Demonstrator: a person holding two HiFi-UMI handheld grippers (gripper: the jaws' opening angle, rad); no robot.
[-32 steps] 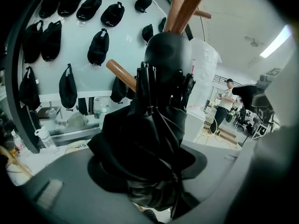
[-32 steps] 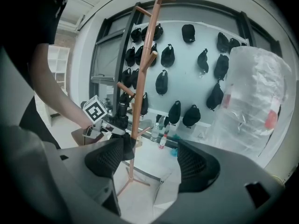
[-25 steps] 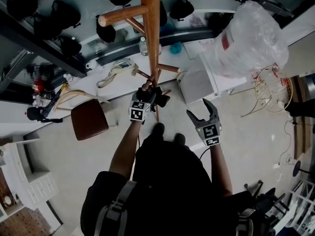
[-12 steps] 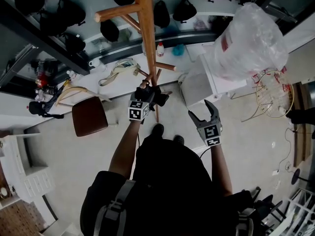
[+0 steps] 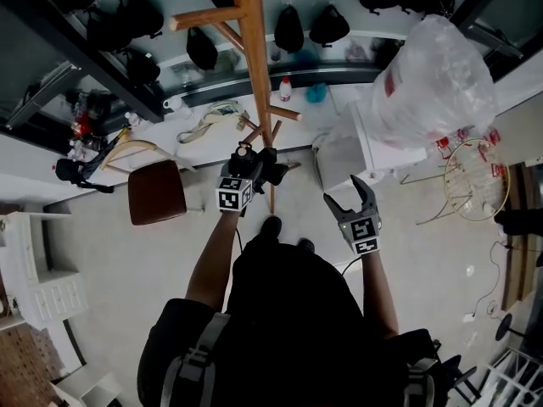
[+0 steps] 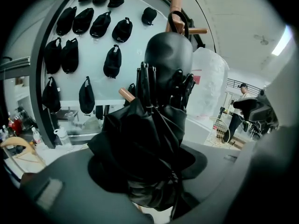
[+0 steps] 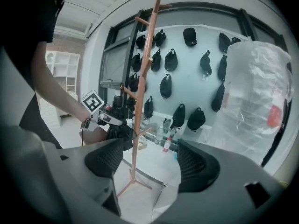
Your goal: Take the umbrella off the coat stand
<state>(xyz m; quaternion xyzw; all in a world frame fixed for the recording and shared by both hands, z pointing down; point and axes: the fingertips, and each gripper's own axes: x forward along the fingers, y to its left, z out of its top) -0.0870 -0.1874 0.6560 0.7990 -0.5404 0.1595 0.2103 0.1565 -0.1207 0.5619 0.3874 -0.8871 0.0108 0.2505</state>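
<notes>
A person stands at the foot of a wooden coat stand (image 5: 257, 58), seen from above, with a gripper in each hand. The left gripper (image 5: 253, 164) is right up against the stand's pole, with its jaws clamped on a folded black umbrella (image 6: 145, 143). They grip the bunched fabric at the umbrella's lower end.

From that grip, the umbrella's long axis runs up and away from the left gripper, alongside the pole. A thin dark strap (image 6: 177, 22) at its far end appears to loop over a short peg (image 6: 198, 31) on the stand. Judging from this, the umbrella has to travel up and outward along that peg to come free.

The right gripper (image 5: 346, 195) is well out to the right of the stand, farther from it than the left. Its jaws are spread apart with nothing between them.
</notes>
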